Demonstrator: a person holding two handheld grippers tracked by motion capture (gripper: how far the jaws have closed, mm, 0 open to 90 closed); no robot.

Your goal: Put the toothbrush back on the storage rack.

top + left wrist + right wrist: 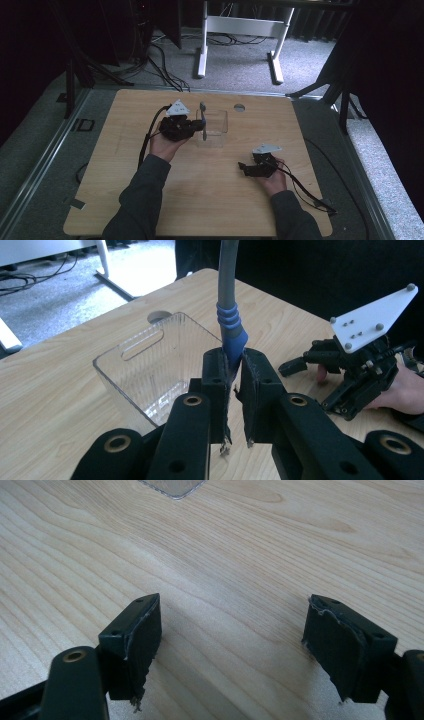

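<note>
My left gripper (233, 371) is shut on the blue end of a slim grey utensil (227, 285), which stands upright out of the jaws. In the high view that gripper (199, 125) holds the utensil (202, 107) at the left wall of a clear plastic box (215, 129). The box (150, 365) stands open-topped, with a handle slot in its far wall, and looks empty. My right gripper (230, 630) is open with only bare wood between its pads. It rests low over the table in a hand at the front right (246, 167), a little way from the box.
The wooden table (210, 200) has a round hole (239, 107) near its far edge, behind the box. Cables trail from both grippers across the table. Beyond the far edge are carpet, loose cables and a white desk frame (240, 25).
</note>
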